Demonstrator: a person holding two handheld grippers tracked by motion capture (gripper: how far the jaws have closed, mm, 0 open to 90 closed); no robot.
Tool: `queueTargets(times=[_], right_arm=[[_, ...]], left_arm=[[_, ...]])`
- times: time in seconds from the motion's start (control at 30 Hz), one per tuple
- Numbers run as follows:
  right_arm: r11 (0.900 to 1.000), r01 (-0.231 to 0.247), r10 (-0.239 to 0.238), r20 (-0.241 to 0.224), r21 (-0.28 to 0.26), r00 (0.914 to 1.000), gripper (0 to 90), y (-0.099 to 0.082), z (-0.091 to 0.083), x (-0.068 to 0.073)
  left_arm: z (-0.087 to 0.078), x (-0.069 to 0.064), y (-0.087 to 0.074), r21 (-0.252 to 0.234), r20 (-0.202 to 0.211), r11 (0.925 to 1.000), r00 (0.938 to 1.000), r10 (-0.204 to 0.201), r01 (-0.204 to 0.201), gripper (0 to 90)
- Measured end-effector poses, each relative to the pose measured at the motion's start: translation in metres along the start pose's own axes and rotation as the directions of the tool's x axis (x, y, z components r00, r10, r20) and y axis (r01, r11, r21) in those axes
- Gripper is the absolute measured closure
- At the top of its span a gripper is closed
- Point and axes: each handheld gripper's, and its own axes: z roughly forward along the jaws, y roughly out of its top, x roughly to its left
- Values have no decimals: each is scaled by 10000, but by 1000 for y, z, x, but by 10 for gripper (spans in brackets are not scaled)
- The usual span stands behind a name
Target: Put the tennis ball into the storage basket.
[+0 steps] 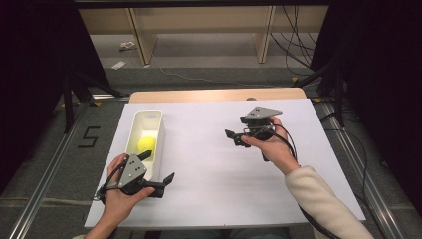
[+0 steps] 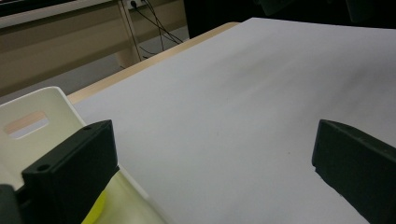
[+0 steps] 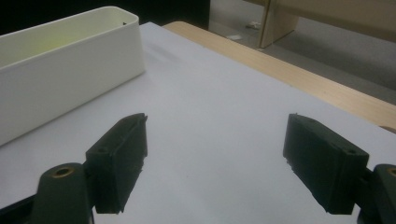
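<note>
The tabletop (image 1: 239, 164) is covered by a white sheet, with a strip of bare wood seen along its far edge. A long white bin (image 1: 144, 142) is stood on the left part of the sheet, running near to far, and a slot handle is cut in its end wall, as seen in the left gripper view. A yellow-green ball (image 1: 147, 145) is seen lying inside the bin, about midway along its length, touching nothing but the bin itself.

The left hand-held gripper (image 1: 159, 167) is held at the near end of the bin, one jaw over the bin's inside and the other out over the sheet to its right; its jaws are spread wide apart and nothing is held between them. The right hand-held gripper (image 1: 232, 137) is held over the middle of the sheet, well apart from the bin and pointed left toward it; its jaws are likewise spread apart with nothing between them.

As the ball is already in the bin and both tools are free, the placing is judged to be done. Nothing else loose is seen on the sheet, so little appears left beyond drawing the left tool clear of the bin
</note>
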Motion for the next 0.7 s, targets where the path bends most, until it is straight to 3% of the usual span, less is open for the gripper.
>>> queueTargets(times=[0.7], right_arm=[[9992, -206, 189, 495, 347, 9986, 224, -35, -38, -18]], left_arm=[[1, 0, -1, 12, -49, 10000, 10000, 4, -4, 0]])
